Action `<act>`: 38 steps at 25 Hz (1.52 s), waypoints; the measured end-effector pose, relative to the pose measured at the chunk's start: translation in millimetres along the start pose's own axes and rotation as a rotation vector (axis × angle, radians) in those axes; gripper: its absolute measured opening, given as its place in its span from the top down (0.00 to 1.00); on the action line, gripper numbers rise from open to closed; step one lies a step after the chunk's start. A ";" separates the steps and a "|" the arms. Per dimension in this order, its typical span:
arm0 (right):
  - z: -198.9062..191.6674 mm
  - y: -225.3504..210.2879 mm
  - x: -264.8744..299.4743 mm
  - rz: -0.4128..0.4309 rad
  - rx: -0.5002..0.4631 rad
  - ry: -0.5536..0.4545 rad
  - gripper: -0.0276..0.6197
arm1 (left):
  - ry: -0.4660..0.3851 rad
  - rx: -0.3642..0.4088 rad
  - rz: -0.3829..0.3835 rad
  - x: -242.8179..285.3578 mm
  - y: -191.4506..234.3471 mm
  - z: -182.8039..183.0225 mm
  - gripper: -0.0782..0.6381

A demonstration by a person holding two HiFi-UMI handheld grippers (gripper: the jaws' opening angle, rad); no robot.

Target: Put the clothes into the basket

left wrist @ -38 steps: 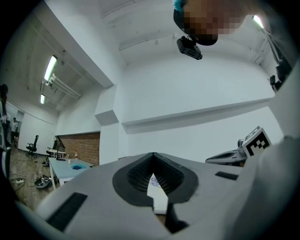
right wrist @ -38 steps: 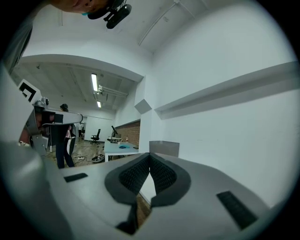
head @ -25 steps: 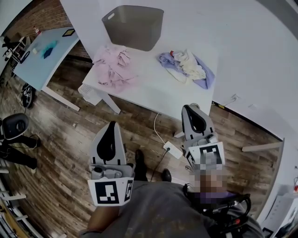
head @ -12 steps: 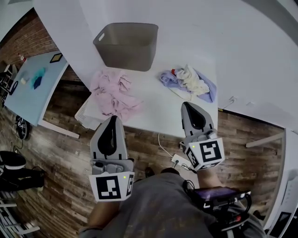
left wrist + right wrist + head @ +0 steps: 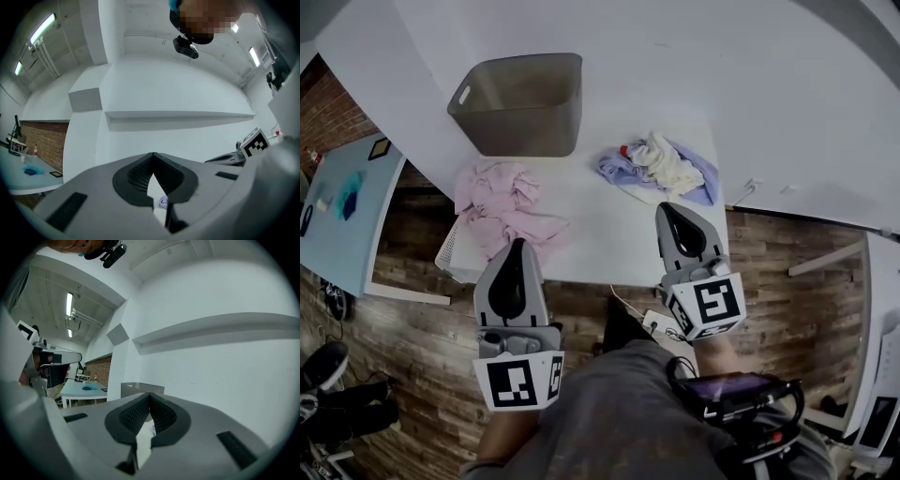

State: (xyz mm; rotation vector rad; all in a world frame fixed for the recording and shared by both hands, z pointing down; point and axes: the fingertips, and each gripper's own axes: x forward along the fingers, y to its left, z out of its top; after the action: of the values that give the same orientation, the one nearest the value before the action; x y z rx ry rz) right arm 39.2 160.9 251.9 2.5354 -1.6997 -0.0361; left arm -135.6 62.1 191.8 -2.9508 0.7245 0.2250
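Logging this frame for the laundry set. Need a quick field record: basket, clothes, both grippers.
basket: grey basket, upright on white table, no clothes seen inside
pink clothes: crumpled near the table's front edge
mixed pile: lilac and cream clothes, to the right of the basket
left gripper: shut, empty
right gripper: shut, empty

Two grey, wedge-shaped tools: the left gripper (image 5: 517, 244) and right gripper (image 5: 665, 208) each carry a black oval inset and a white cube (image 5: 519, 380) printed with black square markers, just above the person's grey top (image 5: 614, 427) — a black device (image 5: 733, 390) with a lit screen sits beside its right edge.
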 end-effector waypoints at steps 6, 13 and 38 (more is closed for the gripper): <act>-15.4 -37.3 30.1 -0.038 -0.001 0.035 0.95 | 0.022 -0.030 -0.042 53.9 -7.4 -23.2 0.88; -44.7 -88.1 67.8 -0.076 0.016 0.112 0.95 | 0.061 -0.061 -0.092 124.3 -24.5 -54.2 0.88; -202.6 -131.4 184.4 0.198 -0.016 0.458 0.13 | 0.312 -0.141 -0.153 261.3 -47.0 -171.1 0.88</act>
State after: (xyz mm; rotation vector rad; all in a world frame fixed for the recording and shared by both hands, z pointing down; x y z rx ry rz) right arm 244.6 52.3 447.7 2.1279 -1.7266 0.5002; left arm 135.8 -36.4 319.7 -3.1968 0.5260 -0.2091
